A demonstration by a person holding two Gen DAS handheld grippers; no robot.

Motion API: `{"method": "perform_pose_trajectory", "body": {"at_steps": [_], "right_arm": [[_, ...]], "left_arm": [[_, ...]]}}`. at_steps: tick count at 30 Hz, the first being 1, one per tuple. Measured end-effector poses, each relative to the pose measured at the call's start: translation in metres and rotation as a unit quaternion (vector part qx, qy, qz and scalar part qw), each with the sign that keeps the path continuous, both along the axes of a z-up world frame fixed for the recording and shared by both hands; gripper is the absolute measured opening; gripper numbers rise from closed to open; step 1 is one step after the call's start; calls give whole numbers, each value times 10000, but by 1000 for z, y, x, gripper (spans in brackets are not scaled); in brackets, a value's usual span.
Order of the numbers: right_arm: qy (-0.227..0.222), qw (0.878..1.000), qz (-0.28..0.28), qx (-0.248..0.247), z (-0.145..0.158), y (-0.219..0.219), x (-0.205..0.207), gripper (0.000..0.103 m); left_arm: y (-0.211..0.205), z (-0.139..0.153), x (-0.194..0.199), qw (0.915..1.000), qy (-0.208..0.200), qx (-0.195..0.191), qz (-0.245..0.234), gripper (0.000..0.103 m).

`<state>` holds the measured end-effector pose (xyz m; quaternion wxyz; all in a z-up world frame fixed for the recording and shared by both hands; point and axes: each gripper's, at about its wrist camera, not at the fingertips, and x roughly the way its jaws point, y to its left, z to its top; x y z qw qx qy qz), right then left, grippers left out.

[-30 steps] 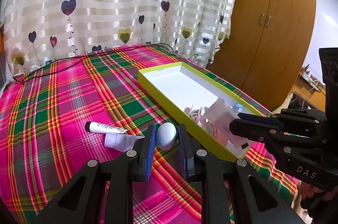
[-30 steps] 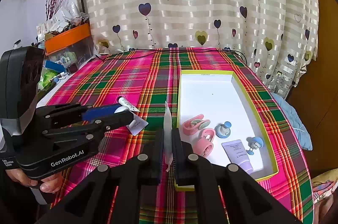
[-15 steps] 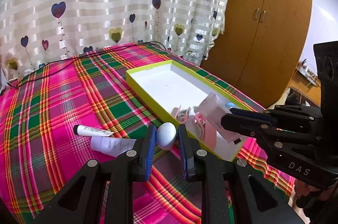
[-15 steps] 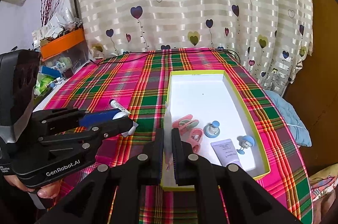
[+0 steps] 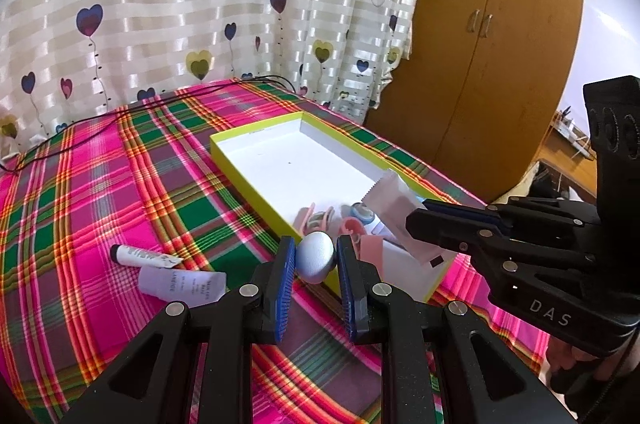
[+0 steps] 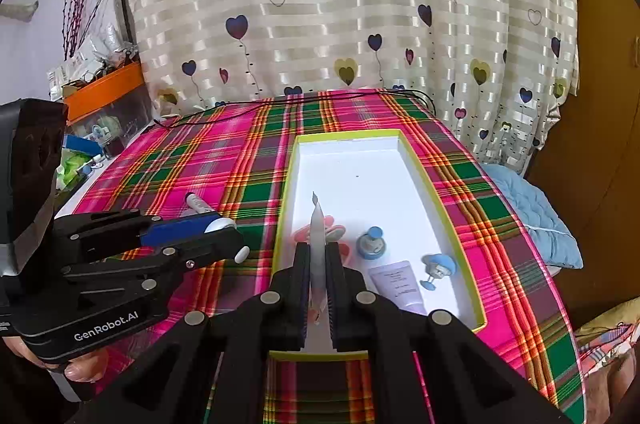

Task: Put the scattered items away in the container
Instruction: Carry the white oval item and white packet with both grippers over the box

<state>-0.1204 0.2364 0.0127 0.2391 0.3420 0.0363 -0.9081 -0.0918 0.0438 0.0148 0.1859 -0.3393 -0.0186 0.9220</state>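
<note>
The left tool [image 5: 316, 258] grips a smooth grey egg-shaped item [image 5: 315, 261], the right tool [image 6: 318, 258] clamps a flat serrated-edge sachet [image 6: 318, 244] over the rectangular lime-walled box [image 6: 448, 207].

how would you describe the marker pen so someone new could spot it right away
Start at the yellow-green box on the plaid cloth; the marker pen lies left of it in the left wrist view. It touches a pale sachet, but is round, white and black-capped.
</note>
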Motion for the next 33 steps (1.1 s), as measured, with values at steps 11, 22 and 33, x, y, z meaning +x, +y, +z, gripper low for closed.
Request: {"method": "perform_pose_trajectory", "body": {"at_steps": [11,22,33], "right_arm": [[-53,9999,-123,29,-4,10,-8,8],[-127,9997,-210,40,-9,16,-14,8],[-261,9993,-259,41,-19,19,-20,8]], "left_arm": [[9,-1,-9,9999,-59,70,-104,21],[13,-5,-17,9997,-142,127,-137,21],[22,-10,-24,9996,-160,81,-204,22]]}}
